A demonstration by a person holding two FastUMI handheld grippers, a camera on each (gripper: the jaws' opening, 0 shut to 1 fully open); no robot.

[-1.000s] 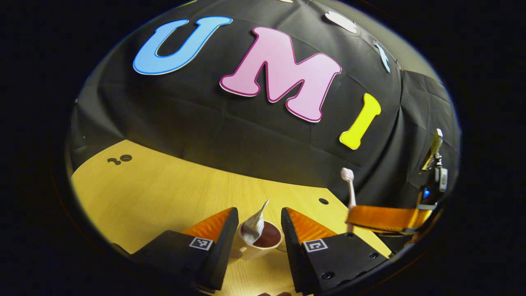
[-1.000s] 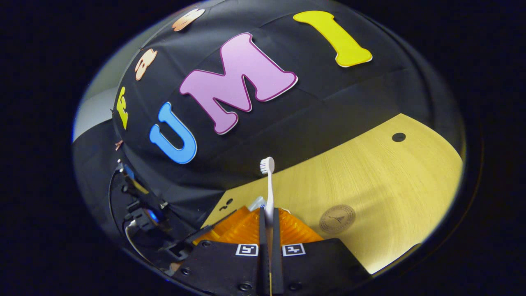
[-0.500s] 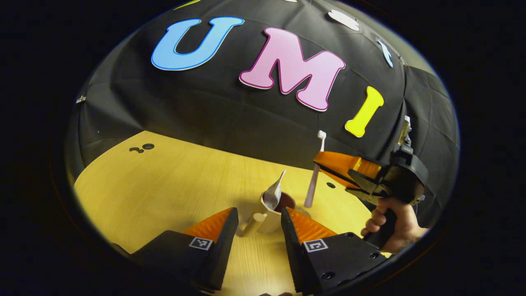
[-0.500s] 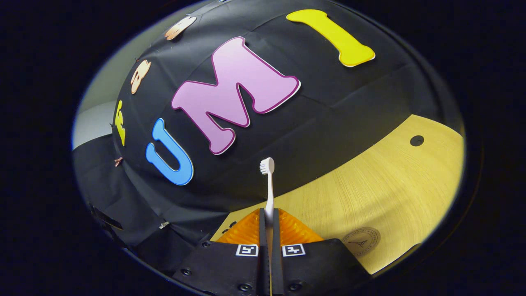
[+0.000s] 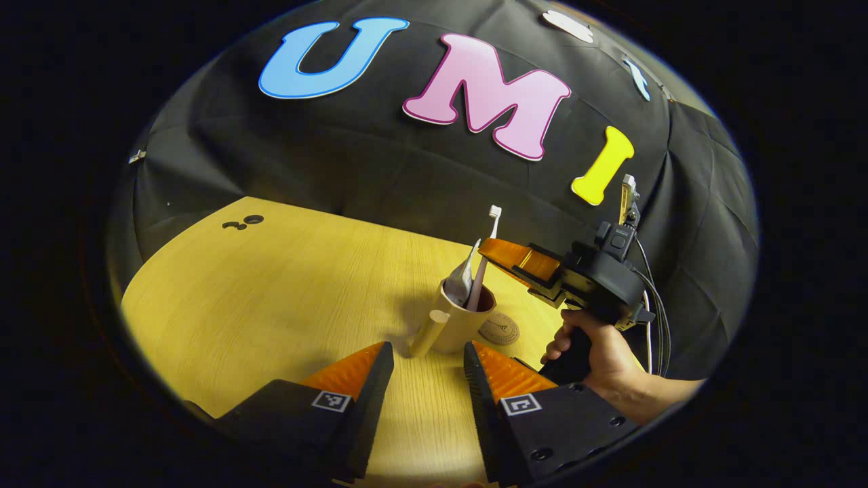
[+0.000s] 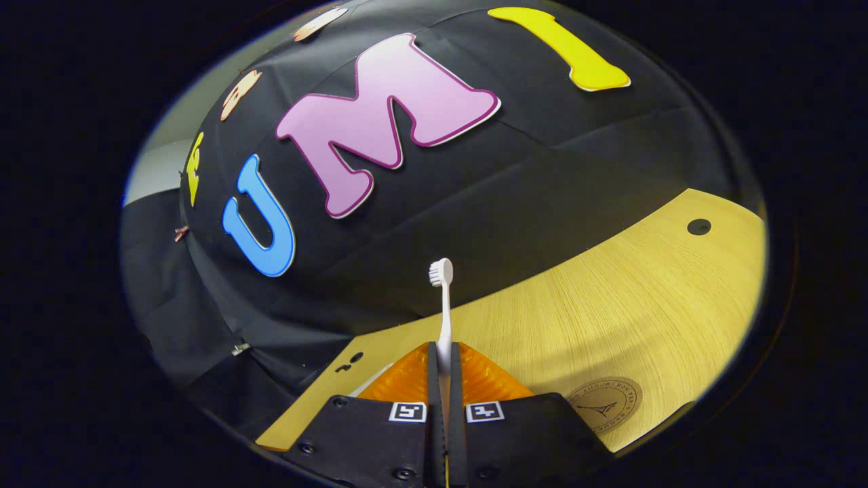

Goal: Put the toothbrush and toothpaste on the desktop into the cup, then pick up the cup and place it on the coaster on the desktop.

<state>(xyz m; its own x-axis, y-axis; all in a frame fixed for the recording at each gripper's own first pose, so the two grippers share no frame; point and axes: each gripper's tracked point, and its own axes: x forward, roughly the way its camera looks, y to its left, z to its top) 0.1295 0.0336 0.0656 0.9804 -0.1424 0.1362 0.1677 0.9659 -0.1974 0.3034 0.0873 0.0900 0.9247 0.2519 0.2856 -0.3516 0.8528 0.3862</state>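
Observation:
In the left gripper view a beige cup (image 5: 456,327) with a side handle stands on the wooden table (image 5: 271,291), a short way ahead of my open left gripper (image 5: 424,379). A toothpaste tube (image 5: 463,278) sticks up out of it. My right gripper (image 5: 491,249), held by a hand (image 5: 597,349), is shut on a white toothbrush (image 5: 483,268) whose lower end dips into the cup's mouth. In the right gripper view the toothbrush (image 6: 444,305) stands upright, bristles up, between the shut fingers of the right gripper (image 6: 441,359). The round brown coaster (image 5: 498,329) lies just right of the cup.
The coaster (image 6: 603,405) also lies on the table at the lower right of the right gripper view. Small dark holes (image 5: 244,221) mark the table's far left corner, and another hole (image 6: 698,226) sits at the far right. The black cloth wall rises behind the table.
My left gripper has drawn back from the cup, staying open. The right gripper has carried the toothbrush leftward and down over the cup, so its lower end now sits in the mouth.

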